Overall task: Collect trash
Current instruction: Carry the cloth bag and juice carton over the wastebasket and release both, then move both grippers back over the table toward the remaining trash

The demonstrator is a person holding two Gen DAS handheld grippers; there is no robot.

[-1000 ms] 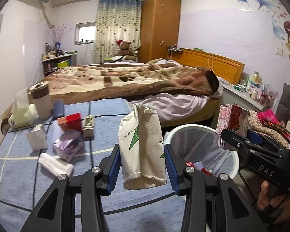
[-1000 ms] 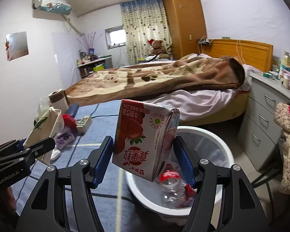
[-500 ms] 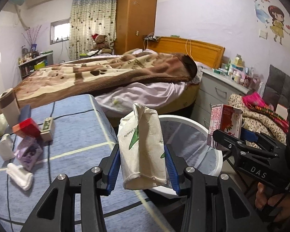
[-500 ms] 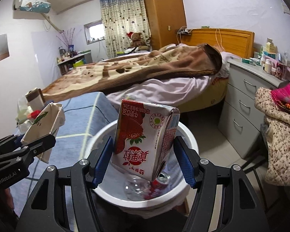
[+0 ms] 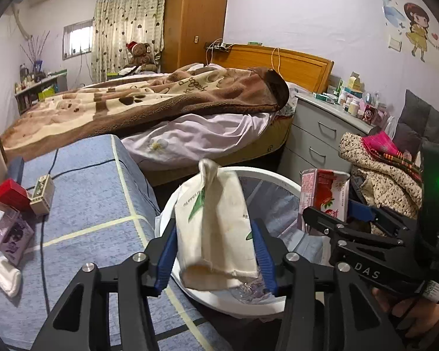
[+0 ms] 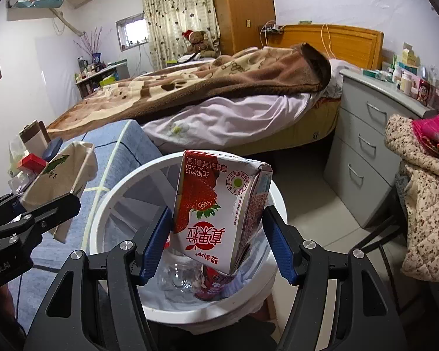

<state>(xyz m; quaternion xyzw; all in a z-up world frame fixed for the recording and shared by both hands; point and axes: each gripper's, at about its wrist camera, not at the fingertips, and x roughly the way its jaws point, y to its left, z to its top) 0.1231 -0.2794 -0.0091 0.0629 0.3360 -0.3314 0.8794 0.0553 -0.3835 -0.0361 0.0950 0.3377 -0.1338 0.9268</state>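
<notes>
My left gripper (image 5: 215, 242) hangs over the near left rim of the white bin (image 5: 266, 172). A crumpled white paper bag (image 5: 216, 222) with green print stands between its blue pads. The jaws are opening; the bag has spread with them, still touches both pads, and its lower edge is blurred. My right gripper (image 6: 216, 219) is shut on a strawberry milk carton (image 6: 216, 204), held upside down above the bin's (image 6: 102, 213) mouth. Inside the bin lie a clear plastic bottle (image 6: 178, 280) and a red can (image 6: 210, 286). The left wrist view shows the carton (image 5: 322, 190) at the right.
Left of the bin, a blue cloth-covered surface (image 5: 96, 199) carries a red box (image 5: 10, 193), a purple pack (image 5: 13, 237), a white roll (image 5: 3, 269) and a cable. Behind stand a bed (image 5: 161, 102) and grey drawers (image 5: 316, 134). Piled clothes (image 5: 380, 169) lie at right.
Both grippers have moved from over the blue surface to above the bin and sunk toward it. The left jaws have widened a little and the bag has spread between them.
</notes>
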